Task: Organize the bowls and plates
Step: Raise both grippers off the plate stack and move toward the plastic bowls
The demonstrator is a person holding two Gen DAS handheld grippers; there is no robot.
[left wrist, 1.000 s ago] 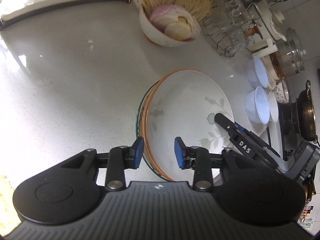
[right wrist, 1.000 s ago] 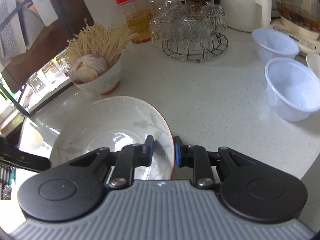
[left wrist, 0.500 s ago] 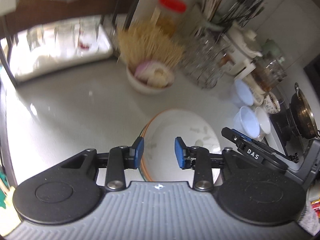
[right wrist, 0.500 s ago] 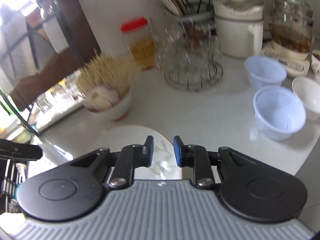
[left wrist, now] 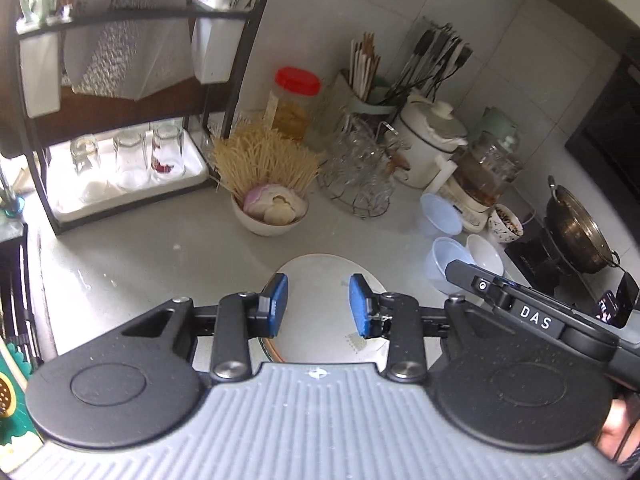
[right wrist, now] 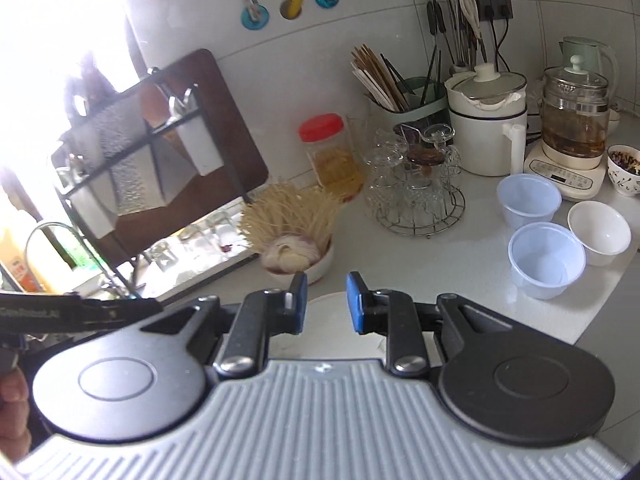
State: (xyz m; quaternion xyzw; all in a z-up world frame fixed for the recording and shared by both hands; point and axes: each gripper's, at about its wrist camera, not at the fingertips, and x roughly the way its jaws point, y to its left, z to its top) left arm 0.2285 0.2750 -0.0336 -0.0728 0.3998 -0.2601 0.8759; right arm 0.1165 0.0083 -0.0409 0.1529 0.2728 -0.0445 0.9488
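Hovering above stacked plates (left wrist: 320,280), left claw (left wrist: 318,306) and right claw (right wrist: 326,302) both spread, empty. Risk: blind descent clips onion bowl (left wrist: 270,216) behind stack, toppling noodles.

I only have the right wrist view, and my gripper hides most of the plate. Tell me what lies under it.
Observer: In the left wrist view the plate tops a stack; an orange rim and a green one show beneath its near edge.
Operator: Report the left gripper.
Observer: The left gripper is above that stack, jaws apart, nothing between them.
Operator: Say what is right of the small white bowl.
Observer: A metal wok sits on a black stove there, outside your view.
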